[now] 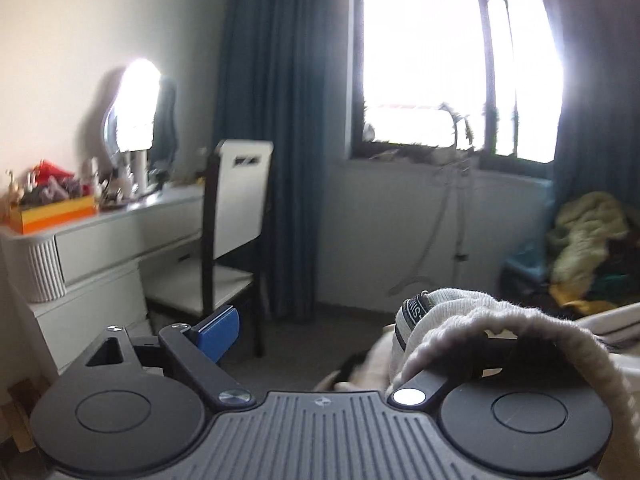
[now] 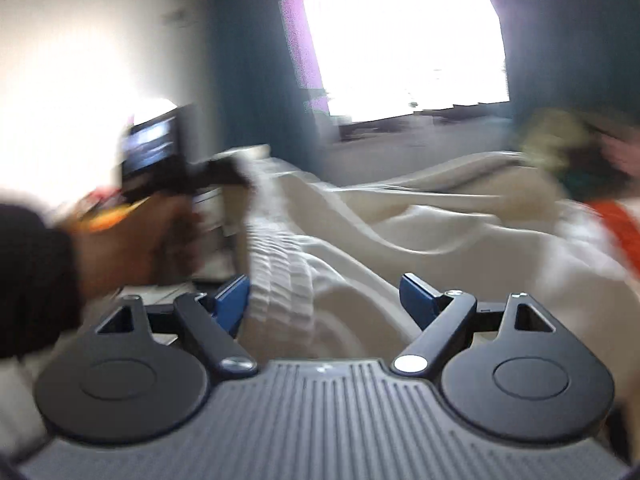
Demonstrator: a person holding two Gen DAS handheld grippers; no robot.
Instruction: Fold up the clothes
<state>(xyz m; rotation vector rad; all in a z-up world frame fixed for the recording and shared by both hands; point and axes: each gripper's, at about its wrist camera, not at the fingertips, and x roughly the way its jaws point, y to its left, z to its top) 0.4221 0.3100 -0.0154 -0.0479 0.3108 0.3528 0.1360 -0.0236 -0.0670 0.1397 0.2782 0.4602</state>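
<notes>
Left wrist view, left to right: a white dresser (image 1: 120, 236), a chair (image 1: 236, 216), then the left gripper (image 1: 352, 332), spread wide, a cream knit garment (image 1: 472, 316) draped over its right finger. Right wrist view: the right gripper (image 2: 324, 300) gapes wide over blurred cream fabric (image 2: 304, 280) on the bed (image 2: 440, 208).
</notes>
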